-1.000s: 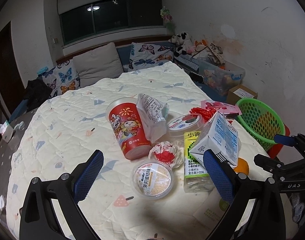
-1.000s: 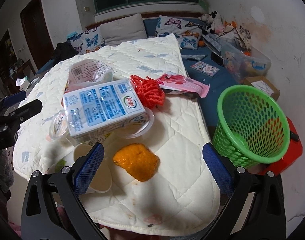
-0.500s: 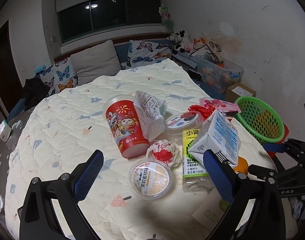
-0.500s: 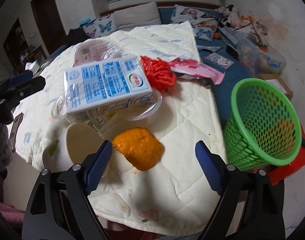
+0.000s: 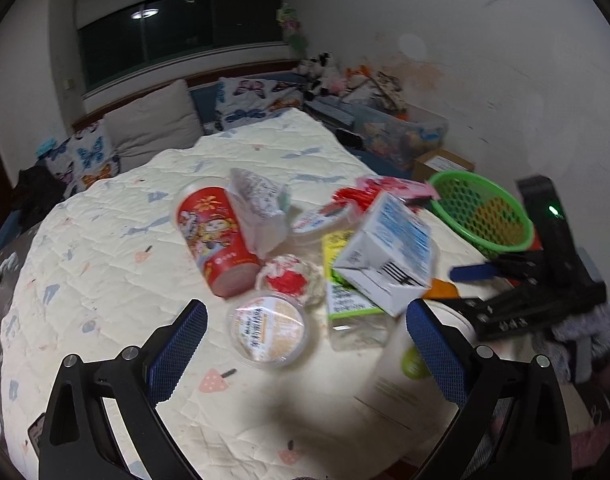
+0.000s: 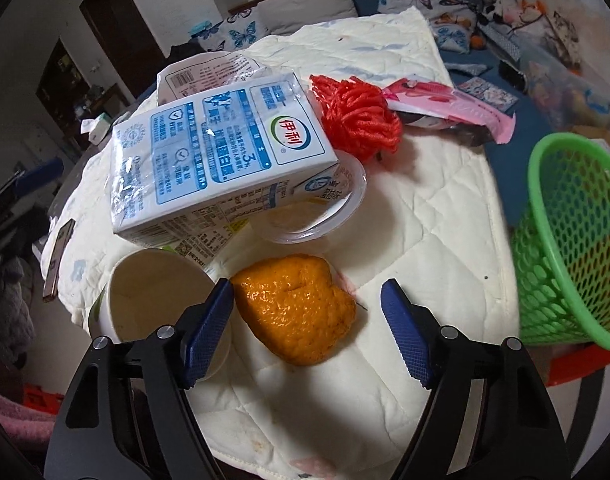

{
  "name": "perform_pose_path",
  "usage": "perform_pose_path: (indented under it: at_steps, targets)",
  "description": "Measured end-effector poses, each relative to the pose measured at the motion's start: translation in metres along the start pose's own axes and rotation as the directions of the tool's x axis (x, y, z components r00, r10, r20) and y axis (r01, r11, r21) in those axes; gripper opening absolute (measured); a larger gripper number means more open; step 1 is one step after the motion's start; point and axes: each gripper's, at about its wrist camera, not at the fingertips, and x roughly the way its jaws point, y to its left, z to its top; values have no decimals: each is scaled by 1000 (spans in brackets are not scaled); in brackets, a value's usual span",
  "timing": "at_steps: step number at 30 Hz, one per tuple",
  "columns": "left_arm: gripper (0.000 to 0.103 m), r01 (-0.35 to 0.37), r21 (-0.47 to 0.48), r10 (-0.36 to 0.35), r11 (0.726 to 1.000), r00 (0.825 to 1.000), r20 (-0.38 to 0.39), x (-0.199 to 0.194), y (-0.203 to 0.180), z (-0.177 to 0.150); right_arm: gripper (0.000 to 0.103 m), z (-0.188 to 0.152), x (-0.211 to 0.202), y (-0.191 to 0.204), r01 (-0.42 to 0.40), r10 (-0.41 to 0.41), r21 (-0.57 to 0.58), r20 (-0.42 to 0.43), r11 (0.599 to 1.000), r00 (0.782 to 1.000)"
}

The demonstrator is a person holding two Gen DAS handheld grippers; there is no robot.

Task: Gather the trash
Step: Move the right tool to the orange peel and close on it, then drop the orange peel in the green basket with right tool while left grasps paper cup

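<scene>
The right gripper closes around orange peel, not yet pinched, beside the milk carton. Only the left view shows the red cup; the left gripper gapes wide, empty.

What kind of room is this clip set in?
Probably a lived-in bedroom or sitting room at night: a quilt-covered table, butterfly-print pillows along a bench under a dark window, and stuffed toys in the corner.

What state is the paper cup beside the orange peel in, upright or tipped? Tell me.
Tipped on its side. In the right wrist view the paper cup turns its open mouth toward the camera, pale inside showing, next to the orange peel.
</scene>
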Motion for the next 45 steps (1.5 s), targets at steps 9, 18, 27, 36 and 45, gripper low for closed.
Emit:
perform_pose_path:
  at_steps: [9, 18, 27, 36, 45]
  targets:
    - [97, 73, 76, -71, 994, 997, -26, 2, -19, -5, 62, -5, -1, 4, -45, 45, -8, -11, 999, 999]
    - [97, 87, 69, -86, 994, 996, -21, 2, -20, 0, 68, -6, -6, 12, 47, -45, -57, 27, 997, 999]
    - [97, 93, 66, -91, 994, 996, -20, 2, -19, 0, 67, -6, -3, 16, 46, -44, -100, 20, 994, 999]
    - [97, 166, 91, -160, 982, 985, -68, 7, -29, -6, 61, -7, 2, 8, 25, -25, -57, 5, 998, 1000]
    - [95, 230, 179, -209, 957, 969, -130, 31, -52, -18, 48, -17, -14, 3, 15, -15, -20, 20, 1000, 1000]
